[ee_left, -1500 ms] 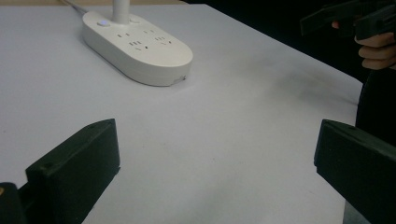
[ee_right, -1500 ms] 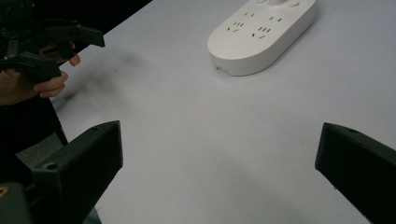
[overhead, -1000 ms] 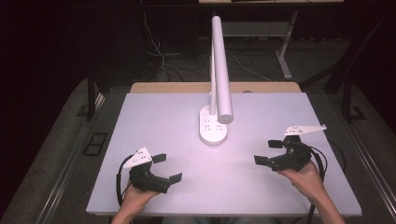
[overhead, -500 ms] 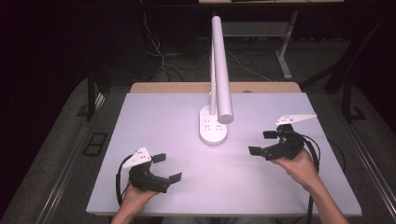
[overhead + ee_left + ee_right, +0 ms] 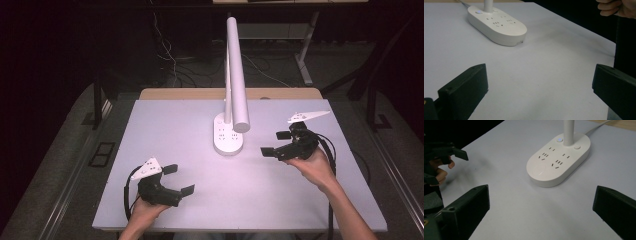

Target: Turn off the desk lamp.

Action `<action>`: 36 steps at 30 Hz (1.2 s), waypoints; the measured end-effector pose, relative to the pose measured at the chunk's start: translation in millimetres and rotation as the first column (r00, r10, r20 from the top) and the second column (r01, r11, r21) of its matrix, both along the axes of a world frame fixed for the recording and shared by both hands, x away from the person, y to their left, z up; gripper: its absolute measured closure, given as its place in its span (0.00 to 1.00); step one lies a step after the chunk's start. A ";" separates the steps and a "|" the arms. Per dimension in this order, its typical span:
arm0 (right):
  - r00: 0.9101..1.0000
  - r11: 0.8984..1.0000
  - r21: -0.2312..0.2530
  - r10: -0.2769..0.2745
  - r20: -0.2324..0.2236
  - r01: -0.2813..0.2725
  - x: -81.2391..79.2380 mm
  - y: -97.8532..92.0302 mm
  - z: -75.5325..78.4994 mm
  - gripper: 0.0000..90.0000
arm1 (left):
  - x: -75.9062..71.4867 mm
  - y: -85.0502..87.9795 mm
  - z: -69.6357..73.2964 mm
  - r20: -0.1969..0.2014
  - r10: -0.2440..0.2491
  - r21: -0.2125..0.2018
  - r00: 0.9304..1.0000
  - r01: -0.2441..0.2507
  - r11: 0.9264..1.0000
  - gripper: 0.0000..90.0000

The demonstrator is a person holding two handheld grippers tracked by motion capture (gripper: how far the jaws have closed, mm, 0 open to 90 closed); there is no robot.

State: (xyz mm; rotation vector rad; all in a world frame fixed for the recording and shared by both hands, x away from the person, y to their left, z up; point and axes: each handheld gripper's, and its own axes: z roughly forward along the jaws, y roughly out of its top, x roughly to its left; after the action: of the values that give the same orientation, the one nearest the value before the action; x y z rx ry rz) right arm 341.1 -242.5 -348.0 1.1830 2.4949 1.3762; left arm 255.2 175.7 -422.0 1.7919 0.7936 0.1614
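Your left gripper (image 5: 179,180): jaws spread wide, nothing between them, low over the table (image 5: 165,125) and pointing toward the lamp base (image 5: 228,135). It sits well apart from that base, on your near-left side of it. In the left gripper view both black jaws stand at the frame's lower corners with bare table between them and the base ahead.

Your right gripper (image 5: 275,143): jaws also wide apart, holding nothing, raised a little off the table. It is near the base, just to the right of it, and aimed at it. In the right gripper view the base (image 5: 559,160) lies between and beyond the jaws.

Your left hand (image 5: 145,212) wraps the left gripper from below; your right hand (image 5: 312,167) grips the right one from behind, forearm running off toward the near-right edge.

Lamp base: white oval, flat on the table near its middle, slightly toward the far side. Its top carries four groups of socket slots and two small round buttons beside the stem.

Lamp arm (image 5: 236,75): white tube rising from the base's far end, head hanging over the base.

Cable (image 5: 596,127): white, leaving the base's far end.
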 end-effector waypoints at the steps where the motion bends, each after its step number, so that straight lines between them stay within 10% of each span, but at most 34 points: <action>1: 1.000 1.000 -0.001 0.002 0.000 -0.002 1.7 1.1 0.5 0.01 | 0.0 0.0 0.0 0.000 0.000 0.000 1.000 0.000 1.000 0.00; 36: 0.999 0.999 -0.048 0.024 -0.026 -0.025 70.6 35.2 3.7 0.01 | 0.0 0.7 0.5 0.001 0.004 -0.009 1.000 -0.004 1.000 0.00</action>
State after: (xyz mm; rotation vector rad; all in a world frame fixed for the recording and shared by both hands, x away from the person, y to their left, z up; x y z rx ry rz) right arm 411.7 -207.4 -344.3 1.1723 2.5531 1.3061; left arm 255.2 176.4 -421.5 1.7813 0.7961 0.1610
